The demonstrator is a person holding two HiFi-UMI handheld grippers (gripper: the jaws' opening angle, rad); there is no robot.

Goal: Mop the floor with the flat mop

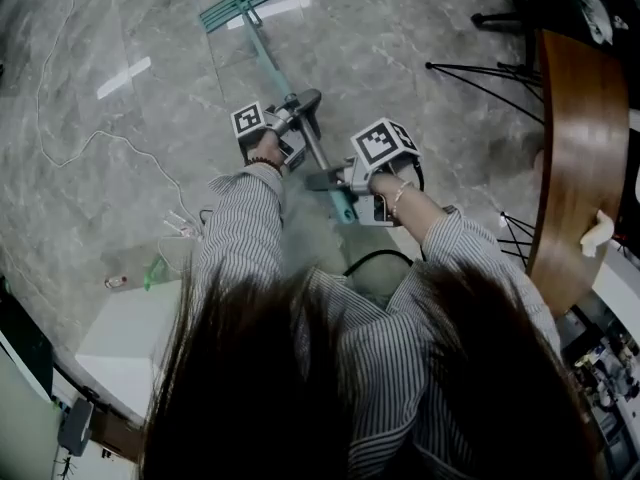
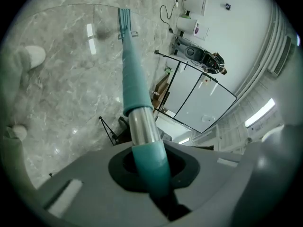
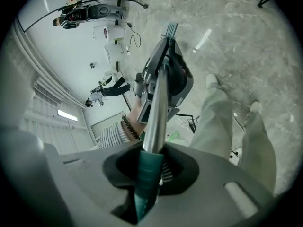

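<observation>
The flat mop has a teal head [image 1: 240, 3] lying on the grey marble floor far ahead, and its teal and silver handle [image 1: 290, 98] slants back toward me. My left gripper [image 1: 298, 126] is shut on the handle higher up the shaft. My right gripper [image 1: 332, 181] is shut on the teal grip at the handle's near end. In the left gripper view the handle [image 2: 137, 112] runs out from the jaws to the mop head [image 2: 124, 20]. In the right gripper view the handle [image 3: 156, 117] rises past the left gripper [image 3: 165, 82] to the mop head [image 3: 170, 30].
A white cable [image 1: 70, 148] snakes over the floor at left, with small items [image 1: 150, 273] and a white box [image 1: 130, 343] nearer me. A round wooden table [image 1: 575, 158] and black wire legs [image 1: 480, 73] stand at right. The person's trouser legs [image 3: 218, 122] show beside the handle.
</observation>
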